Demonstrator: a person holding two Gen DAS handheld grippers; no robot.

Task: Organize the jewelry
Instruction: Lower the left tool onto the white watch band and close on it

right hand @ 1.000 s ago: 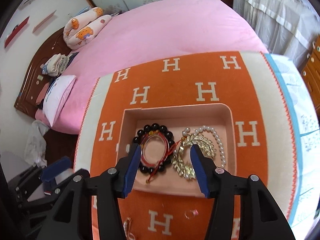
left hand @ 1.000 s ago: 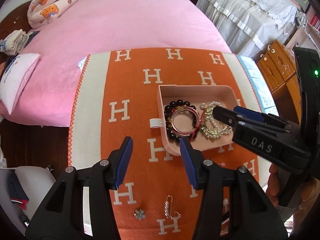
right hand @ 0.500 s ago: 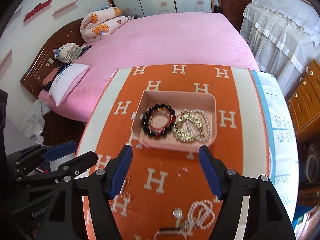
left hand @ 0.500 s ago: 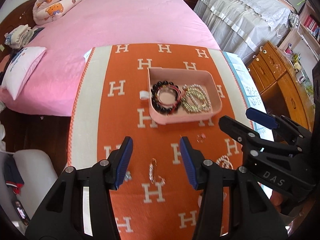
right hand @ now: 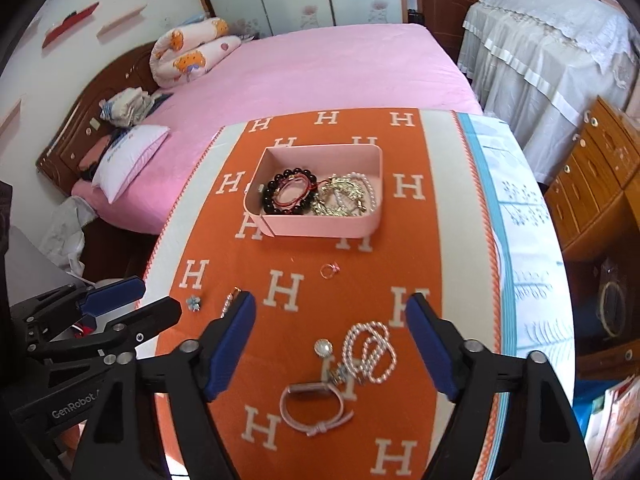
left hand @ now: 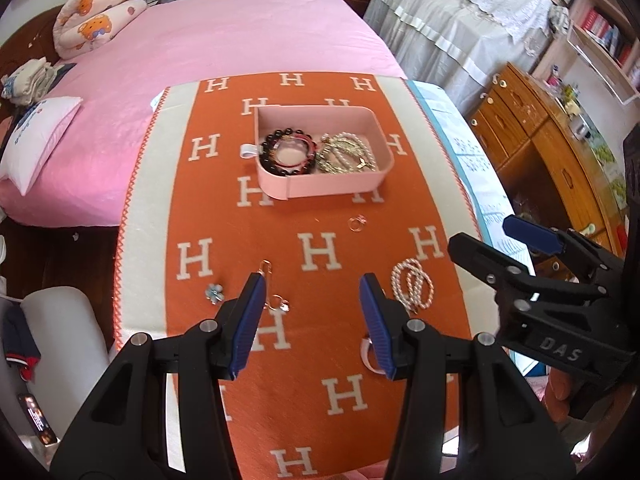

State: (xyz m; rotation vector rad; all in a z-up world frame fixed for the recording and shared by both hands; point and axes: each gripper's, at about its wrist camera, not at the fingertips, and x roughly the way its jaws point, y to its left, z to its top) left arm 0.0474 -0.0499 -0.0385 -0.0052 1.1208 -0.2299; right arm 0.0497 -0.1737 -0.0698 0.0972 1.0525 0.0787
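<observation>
The right tool (right hand: 330, 344), its jaws just widened and empty, hung just above the pearl bracelet (right hand: 370, 352), nearer than the half-open, empty left tool (left hand: 310, 324).

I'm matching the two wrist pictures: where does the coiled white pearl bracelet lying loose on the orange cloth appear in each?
Left wrist view: coiled white pearl bracelet, lower right of centre.
Right wrist view: same bracelet, low centre.
Shared landmark: pink rectangular tray, farther up the cloth.
</observation>
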